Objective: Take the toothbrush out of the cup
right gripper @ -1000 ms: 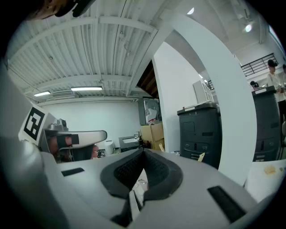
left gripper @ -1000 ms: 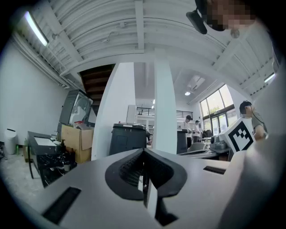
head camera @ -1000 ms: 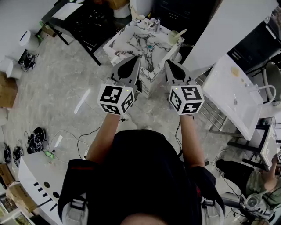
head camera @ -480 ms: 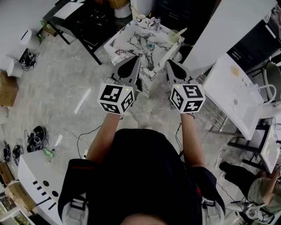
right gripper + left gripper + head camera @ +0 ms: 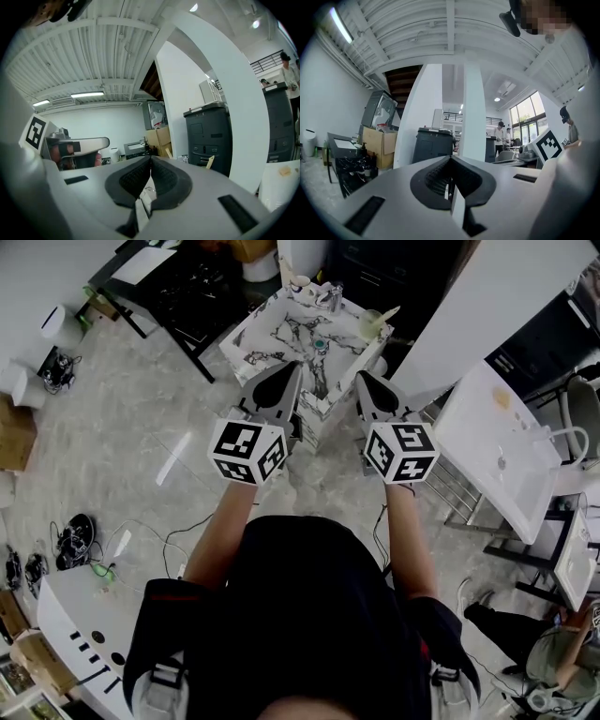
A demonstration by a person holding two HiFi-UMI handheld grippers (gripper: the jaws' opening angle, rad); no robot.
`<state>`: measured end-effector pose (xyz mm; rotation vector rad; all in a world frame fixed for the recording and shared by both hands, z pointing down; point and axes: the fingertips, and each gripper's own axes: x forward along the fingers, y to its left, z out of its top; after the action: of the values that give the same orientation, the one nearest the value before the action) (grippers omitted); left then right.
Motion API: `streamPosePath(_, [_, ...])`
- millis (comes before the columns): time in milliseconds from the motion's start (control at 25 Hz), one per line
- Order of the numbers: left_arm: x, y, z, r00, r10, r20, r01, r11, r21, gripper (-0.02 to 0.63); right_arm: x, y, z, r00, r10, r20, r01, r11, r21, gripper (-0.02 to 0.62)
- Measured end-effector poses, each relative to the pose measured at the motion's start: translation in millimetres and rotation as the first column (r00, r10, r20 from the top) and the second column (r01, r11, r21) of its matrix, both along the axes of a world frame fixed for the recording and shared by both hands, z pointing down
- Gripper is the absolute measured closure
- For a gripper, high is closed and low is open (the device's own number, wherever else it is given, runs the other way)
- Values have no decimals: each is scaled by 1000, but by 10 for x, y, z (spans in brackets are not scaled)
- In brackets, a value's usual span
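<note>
In the head view a pale green cup [image 5: 374,321] stands at the far right corner of a small marble-topped stand [image 5: 281,329]. A light-coloured toothbrush [image 5: 388,310] leans out of the cup to the right. My left gripper [image 5: 294,369] and right gripper [image 5: 360,377] are held side by side at the stand's near edge, short of the cup. Both are shut with nothing between the jaws. The left gripper view [image 5: 450,159] and the right gripper view [image 5: 150,159] each show the pads closed together, pointing level across the room.
A second cup [image 5: 300,283] and a metal tap [image 5: 334,294] stand at the back of the stand. A black desk [image 5: 178,287] is far left, a white table [image 5: 506,437] and a wire rack [image 5: 450,486] right, cables [image 5: 75,538] on the floor.
Both grippers hold their places. The person at the lower right edge has moved further out of the picture.
</note>
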<state>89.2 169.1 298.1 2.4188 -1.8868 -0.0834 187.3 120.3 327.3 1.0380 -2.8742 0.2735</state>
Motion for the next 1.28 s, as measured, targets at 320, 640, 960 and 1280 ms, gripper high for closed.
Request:
streamPosePath(320, [-248, -387, 8, 1000, 5, 29, -4, 1000, -9, 595, -278, -353, 7, 1000, -12, 6, 12, 1000, -11, 561])
streamPosePath(640, [-695, -776, 29, 998, -12, 69, 13, 1000, -19, 595, -756, -780, 1, 999, -37, 8, 37, 999, -24, 561])
streamPosePath(960, [-1164, -1177, 49, 1000, -4, 19, 4, 999, -35, 595, -1127, -1178, -31, 1000, -14, -1, 14, 1000, -26, 561])
streamPosePath(1280, [-1497, -1524, 14, 999, 45, 3, -44, 998, -52, 595, -1405, -1517, -91, 999, 32, 8, -32, 999, -37, 561])
